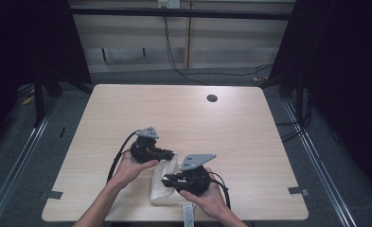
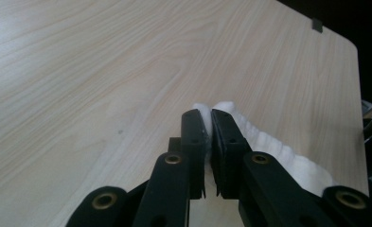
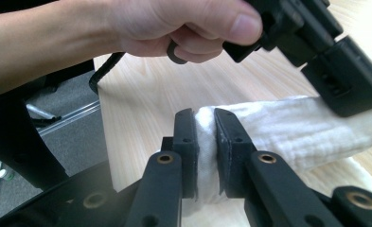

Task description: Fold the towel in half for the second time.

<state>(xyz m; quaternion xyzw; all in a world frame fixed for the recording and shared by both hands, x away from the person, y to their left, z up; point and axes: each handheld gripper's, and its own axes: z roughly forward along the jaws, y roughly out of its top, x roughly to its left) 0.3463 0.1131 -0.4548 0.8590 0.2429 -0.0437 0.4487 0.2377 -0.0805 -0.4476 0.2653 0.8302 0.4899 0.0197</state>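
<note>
In the high view we are working at the near edge of the wooden table (image 1: 183,113), where a folded white towel (image 1: 163,187) is lying between our two hands; the left gripper (image 1: 170,153) is biting its far left corner and the right gripper (image 1: 167,180) is biting the near part of its right side. We judge that we are folding or carrying the cloth, so both hands should be travelling together and level, keeping the fabric lightly taut without tugging it out of either pinch. In the left gripper view the jaws are standing almost together with only a thin edge of the white towel (image 2: 273,144) pinched between them, so we are treating this hold as the weaker one and avoiding any jerk. In the right gripper view the jaws are clamping a thicker fold of the towel (image 3: 287,132), while the left hand (image 3: 141,26) is holding its gripper just beyond, over the cloth's far end.
</note>
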